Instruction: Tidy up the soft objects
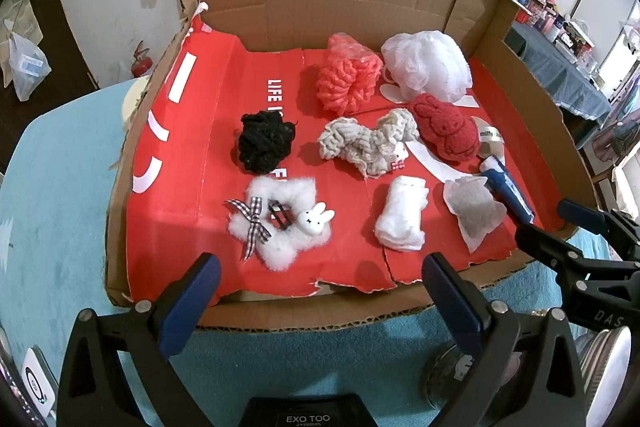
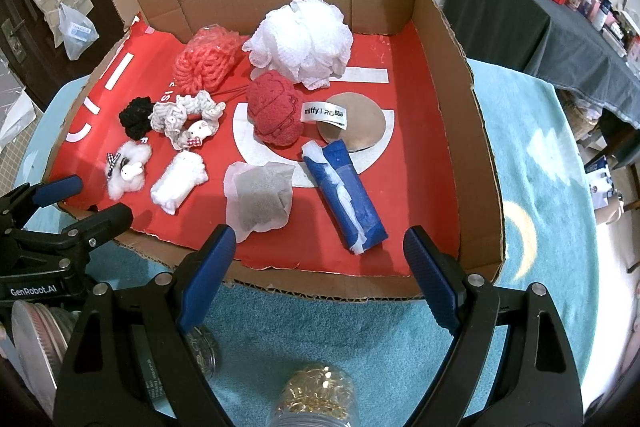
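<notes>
An open cardboard box (image 1: 280, 317) lined in red holds the soft things. On the left lie a black scrunchie (image 1: 264, 143), a white fluffy bunny clip (image 1: 280, 223) and a beige scrunchie (image 1: 364, 143). Behind are coral yarn (image 1: 348, 75) and a white mesh pouf (image 2: 300, 39). A red bunny puff (image 2: 274, 115), a white cloth roll (image 2: 180, 183), a sachet (image 2: 260, 201) and a blue roll (image 2: 344, 195) lie to the right. My left gripper (image 1: 320, 275) hangs open at the box's front edge, before the bunny clip. My right gripper (image 2: 320, 247) is open before the blue roll. Both hold nothing.
The box rests on a teal mat (image 2: 540, 147). A jar of gold rings (image 2: 316, 399), a clear jar (image 1: 452, 371) and metal lids (image 2: 36, 331) stand just below the grippers. A tan round pad (image 2: 354, 123) lies in the box. A dark-draped table (image 2: 520, 7) is at right.
</notes>
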### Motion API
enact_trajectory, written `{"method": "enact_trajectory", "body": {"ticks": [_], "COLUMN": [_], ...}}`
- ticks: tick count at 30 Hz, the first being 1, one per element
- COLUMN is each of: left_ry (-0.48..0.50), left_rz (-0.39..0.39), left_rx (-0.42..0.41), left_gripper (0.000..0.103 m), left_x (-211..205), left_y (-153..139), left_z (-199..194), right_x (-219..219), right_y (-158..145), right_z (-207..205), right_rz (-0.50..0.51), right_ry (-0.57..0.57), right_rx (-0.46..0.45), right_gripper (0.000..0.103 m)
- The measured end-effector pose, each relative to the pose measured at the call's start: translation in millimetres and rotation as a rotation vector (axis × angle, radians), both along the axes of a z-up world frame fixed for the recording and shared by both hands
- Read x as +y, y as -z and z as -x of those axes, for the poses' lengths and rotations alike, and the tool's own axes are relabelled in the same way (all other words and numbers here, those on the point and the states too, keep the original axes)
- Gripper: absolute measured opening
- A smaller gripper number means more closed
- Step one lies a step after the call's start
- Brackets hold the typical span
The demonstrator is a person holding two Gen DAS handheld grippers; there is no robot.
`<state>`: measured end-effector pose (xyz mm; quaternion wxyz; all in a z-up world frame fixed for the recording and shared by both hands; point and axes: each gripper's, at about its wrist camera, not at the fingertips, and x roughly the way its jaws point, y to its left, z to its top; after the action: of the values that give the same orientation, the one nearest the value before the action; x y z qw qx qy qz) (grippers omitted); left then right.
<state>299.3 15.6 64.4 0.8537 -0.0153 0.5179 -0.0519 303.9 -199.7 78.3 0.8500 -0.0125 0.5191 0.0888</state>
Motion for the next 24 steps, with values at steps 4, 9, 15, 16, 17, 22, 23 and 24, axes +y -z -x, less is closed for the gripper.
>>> {"method": "enact_trajectory", "body": {"ticks": [4, 9, 15, 16, 17, 22, 23, 24], "left_ry": [0.001, -0.001, -0.011, -0.014, -0.016, -0.038, -0.041, -0.046], "left_rz": [0.0, 0.002, 0.018, 0.023, 0.027, 0.035, 0.039, 0.039], "left_rx": [-0.001, 0.0, -0.002, -0.006, -0.011, -0.046, -0.057, -0.077], "left_gripper": [0.102, 0.102, 0.102, 0.102, 0.102, 0.102, 0.102, 0.102], "left_x": [0, 0, 2, 2, 4, 10, 11, 13], "left_y": [0, 0, -1, -2, -3, -14, -18, -24], "left_z": [0, 0, 1, 1, 2, 6, 7, 10], "right_x": [0, -1, 0, 0, -1, -2, -3, -4], "right_y": [-1, 0, 1, 1, 1, -5, -8, -14], "right_z": [-1, -1, -1, -1, -1, 0, 1, 3], "right_rz": [0.002, -0.003, -0.01, -0.023, -0.04, -0.072, -0.067, -0.066], "right_ry": [-0.002, 0.0, -0.007, -0.009, -0.011, -0.006, -0.004, 0.002], "right_rx": [0.0, 0.001, 0.016, 0.021, 0.026, 0.026, 0.014, -0.007], "right_gripper": [0.086, 0.086, 0.086, 0.086, 0.086, 0.086, 0.086, 0.086]}}
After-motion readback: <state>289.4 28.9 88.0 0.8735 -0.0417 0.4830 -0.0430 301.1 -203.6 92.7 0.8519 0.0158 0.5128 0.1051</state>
